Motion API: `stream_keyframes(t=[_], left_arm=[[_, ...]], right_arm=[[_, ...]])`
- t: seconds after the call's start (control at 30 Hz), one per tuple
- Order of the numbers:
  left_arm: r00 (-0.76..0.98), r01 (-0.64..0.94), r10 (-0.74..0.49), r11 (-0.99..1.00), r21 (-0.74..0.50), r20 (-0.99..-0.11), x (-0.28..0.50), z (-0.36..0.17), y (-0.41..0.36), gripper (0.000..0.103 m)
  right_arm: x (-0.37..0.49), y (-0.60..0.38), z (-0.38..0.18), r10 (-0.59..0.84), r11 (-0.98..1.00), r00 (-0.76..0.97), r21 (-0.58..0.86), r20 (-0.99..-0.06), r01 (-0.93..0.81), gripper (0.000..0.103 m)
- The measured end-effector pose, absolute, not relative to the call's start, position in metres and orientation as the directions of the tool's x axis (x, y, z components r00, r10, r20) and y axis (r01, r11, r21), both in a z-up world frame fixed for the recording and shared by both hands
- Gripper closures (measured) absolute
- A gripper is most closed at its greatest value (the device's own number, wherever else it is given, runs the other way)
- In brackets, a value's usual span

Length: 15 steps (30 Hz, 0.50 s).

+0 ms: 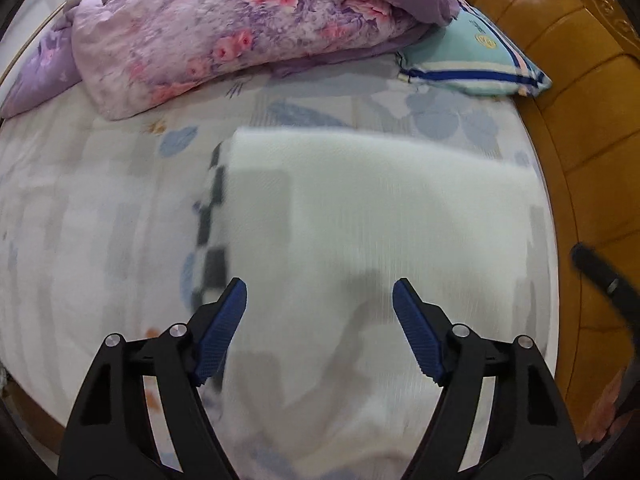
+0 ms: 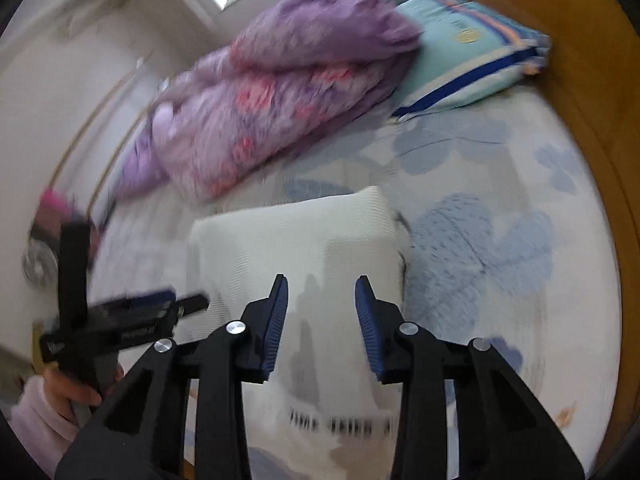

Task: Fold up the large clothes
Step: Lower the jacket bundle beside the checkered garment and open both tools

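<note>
On bed sheet [image 1: 80, 200] — white garment [image 1: 380, 220] folded flat, long axis toward headboard [image 1: 560, 60]; left gripper [image 1: 320, 300], right gripper [image 2: 322, 292] both spread, empty.

**Surfaces and finishes**

White garment [image 1: 380, 220]: soft cloth, fine ribbed knit, matt. Bed sheet [image 1: 100, 208]: thin matt printed cloth. Quilt [image 1: 224, 32]: puffy floral fabric, slight sheen. Pillow [image 1: 476, 56]: smooth striped cloth. Bed frame [image 1: 560, 92]: varnished wood, glossy, catching highlights. Left gripper [image 1: 320, 300] and right gripper [image 2: 322, 292]: matt black plastic, shiny metal pivot pins, blue ridged pads [image 1: 224, 332].
</note>
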State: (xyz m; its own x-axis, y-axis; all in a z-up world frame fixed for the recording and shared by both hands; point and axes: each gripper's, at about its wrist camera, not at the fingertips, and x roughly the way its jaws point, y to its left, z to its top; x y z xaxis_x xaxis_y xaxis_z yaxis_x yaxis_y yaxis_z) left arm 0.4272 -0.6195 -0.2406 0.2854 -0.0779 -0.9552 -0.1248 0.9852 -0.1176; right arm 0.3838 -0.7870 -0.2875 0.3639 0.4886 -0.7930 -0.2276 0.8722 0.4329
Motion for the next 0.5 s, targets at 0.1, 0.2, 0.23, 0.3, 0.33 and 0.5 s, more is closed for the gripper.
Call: stream_keyframes(t=[0.1,0.2,0.23,0.3,0.33,0.5], left_arm=[[0.279,-0.151,-0.073,0.981,-0.118,-0.958,0.466,-0.276,-0.616,0.021],[0.300,-0.143,-0.103,0.978,-0.151,-0.948,0.494,-0.306,-0.611,0.009],[0.313,-0.138,-0.107,0.978,-0.157,-0.944,0.499,-0.310,-0.611,0.007],[0.287,-0.170,-0.153,0.963,-0.207,-0.946,0.508,-0.313,-0.606,0.007],[0.251,-0.204,-0.170,0.953,-0.224,-0.953,0.507,-0.309,-0.602,0.008],[0.183,-0.165,-0.185,0.962,-0.216,-0.966,0.450,-0.281,-0.603,0.009]], right_arm=[[0.418,-0.764,-0.339,0.388,0.918,0.241,0.351,-0.890,-0.185,0.071],[0.431,-0.764,-0.368,0.346,0.937,0.304,0.311,-0.888,-0.156,0.071],[0.437,-0.769,-0.371,0.352,0.936,0.315,0.326,-0.882,-0.134,0.071],[0.451,-0.776,-0.375,0.372,0.926,0.291,0.374,-0.881,-0.051,0.071],[0.457,-0.782,-0.374,0.383,0.919,0.262,0.393,-0.886,-0.013,0.071],[0.428,-0.774,-0.340,0.399,0.917,0.148,0.392,-0.905,-0.074,0.069]])
